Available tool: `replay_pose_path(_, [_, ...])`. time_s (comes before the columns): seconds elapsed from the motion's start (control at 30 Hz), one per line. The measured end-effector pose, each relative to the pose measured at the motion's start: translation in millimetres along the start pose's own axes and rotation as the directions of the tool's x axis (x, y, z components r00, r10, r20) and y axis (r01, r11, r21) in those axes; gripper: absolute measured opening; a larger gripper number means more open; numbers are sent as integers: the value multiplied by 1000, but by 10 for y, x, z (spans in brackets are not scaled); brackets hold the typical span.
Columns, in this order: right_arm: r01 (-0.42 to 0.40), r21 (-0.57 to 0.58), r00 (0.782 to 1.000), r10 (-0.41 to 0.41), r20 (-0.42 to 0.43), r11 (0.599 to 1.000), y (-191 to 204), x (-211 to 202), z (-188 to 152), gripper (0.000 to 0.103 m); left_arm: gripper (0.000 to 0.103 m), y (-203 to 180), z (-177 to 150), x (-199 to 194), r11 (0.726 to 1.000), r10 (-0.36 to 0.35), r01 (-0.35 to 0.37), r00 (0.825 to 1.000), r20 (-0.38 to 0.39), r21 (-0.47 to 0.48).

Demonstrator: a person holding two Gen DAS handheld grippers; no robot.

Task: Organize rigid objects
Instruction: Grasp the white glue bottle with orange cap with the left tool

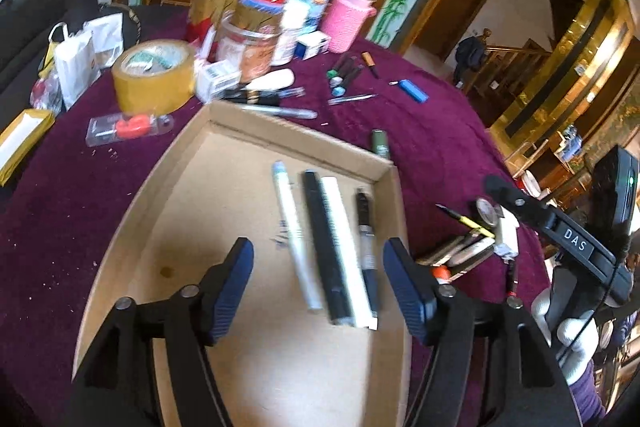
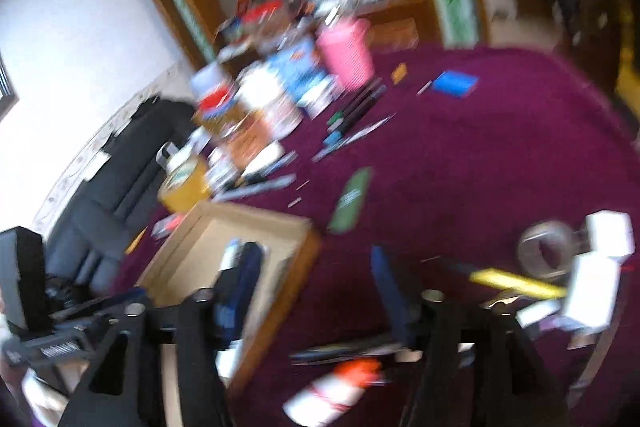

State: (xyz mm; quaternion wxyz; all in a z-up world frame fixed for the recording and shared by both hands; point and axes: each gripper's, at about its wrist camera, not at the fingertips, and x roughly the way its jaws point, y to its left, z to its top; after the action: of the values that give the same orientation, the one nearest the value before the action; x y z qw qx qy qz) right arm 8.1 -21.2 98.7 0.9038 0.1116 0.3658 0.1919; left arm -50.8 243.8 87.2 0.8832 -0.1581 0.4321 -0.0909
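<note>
A shallow cardboard tray lies on the purple tablecloth. In it lie a white pen, a black pen, a white stick and a black-clear pen, side by side. My left gripper is open and empty, its fingers either side of these pens, above the tray. My right gripper is open and empty over the tablecloth by the tray's right edge; this view is blurred. A white bottle with an orange cap lies below it. The right gripper also shows in the left wrist view.
Loose pens, a blue lighter, a green tube, a tape roll, a pink cup and jars stand beyond the tray. Right of it lie a yellow pen, small tubes and white boxes.
</note>
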Motion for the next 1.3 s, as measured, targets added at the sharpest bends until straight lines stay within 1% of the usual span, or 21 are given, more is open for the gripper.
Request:
replay_pose_path(0.03, [43, -1, 998, -43, 54, 999, -147, -173, -21, 80, 71, -95, -17, -16, 1000, -9, 9, 1000, 2, 15])
replay_pose_path(0.1, [102, 10, 989, -102, 111, 995, -367, -358, -52, 86, 74, -264, -44, -3, 999, -23, 23, 1000, -5, 42])
replay_pose_path(0.13, [150, 20, 979, -151, 139, 989, -540, -460, -81, 87, 76, -367, -70, 0, 998, -30, 31, 999, -11, 59])
replay_pose_path(0.23, [257, 48, 953, -261, 155, 965, -959, -568, -153, 87, 77, -713, -191, 106, 990, -41, 46, 998, -43, 132])
replay_pose_path(0.33, [308, 111, 935, -322, 147, 945, -1366, -594, -232, 87, 77, -1024, -349, 292, 977, -18, 35, 996, -82, 210])
replay_pose_path(0.43, [306, 185, 932, -333, 141, 934, -1678, -603, -341, 87, 77, -1274, -529, 482, 958, 16, 18, 993, -116, 285])
replay_pose_path(0.47, [305, 206, 934, -334, 124, 930, -1746, -584, -358, 87, 77, -1340, -587, 549, 950, 36, 5, 992, -124, 312])
replay_pose_path(0.5, [292, 232, 941, -322, 101, 928, -1807, -568, -353, 87, 77, -1402, -642, 615, 941, 59, -12, 990, -131, 338])
replay_pose_path(0.53, [261, 250, 949, -295, 110, 932, -1840, -588, -357, 87, 77, -1441, -681, 657, 934, 74, -22, 988, -135, 355])
replay_pose_path(0.6, [253, 242, 952, -286, 113, 937, -1825, -591, -352, 87, 77, -1504, -730, 767, 919, 117, -55, 984, -137, 390])
replay_pose_path(0.67, [233, 229, 960, -261, 100, 945, -1799, -541, -359, 87, 77, -1527, -751, 847, 909, 156, -93, 980, -125, 407])
replay_pose_path(0.8, [207, 227, 967, -234, 102, 952, -1804, -537, -391, 87, 77, -1547, -744, 1018, 902, 196, -125, 971, -135, 414])
replay_pose_path(0.93, [190, 270, 970, -222, 95, 944, -1902, -535, -409, 87, 77, -1557, -731, 1157, 905, 206, -129, 967, -150, 406])
replay_pose_path(1.0, [180, 301, 972, -216, 88, 936, -1976, -543, -421, 87, 77, -1565, -726, 1192, 901, 216, -142, 967, -139, 411])
replay_pose_path(1.03, [176, 323, 974, -213, 83, 930, -2020, -540, -430, 87, 74, -1574, -728, 1200, 897, 222, -152, 967, -127, 415])
replay_pose_path(1.07, [176, 335, 974, -214, 80, 926, -2051, -545, -436, 87, 62, -1575, -728, 1201, 890, 240, -176, 965, -104, 421])
replay_pose_path(1.1, [177, 347, 973, -216, 77, 921, -2077, -544, -441, 87, 52, -1572, -727, 1195, 881, 261, -202, 962, -83, 427])
replay_pose_path(1.13, [176, 363, 974, -216, 71, 915, -2110, -540, -451, 87, 28, -1557, -725, 1199, 886, 254, -194, 963, -92, 421])
replay_pose_path(1.2, [175, 380, 975, -213, 62, 908, -2146, -528, -457, 87, 28, -1512, -723, 1175, 907, 229, -173, 968, -105, 384])
replay_pose_path(1.3, [181, 384, 974, -218, 54, 905, -2162, -516, -450, 87, 28, -1476, -761, 1105, 922, 196, -146, 975, -108, 359])
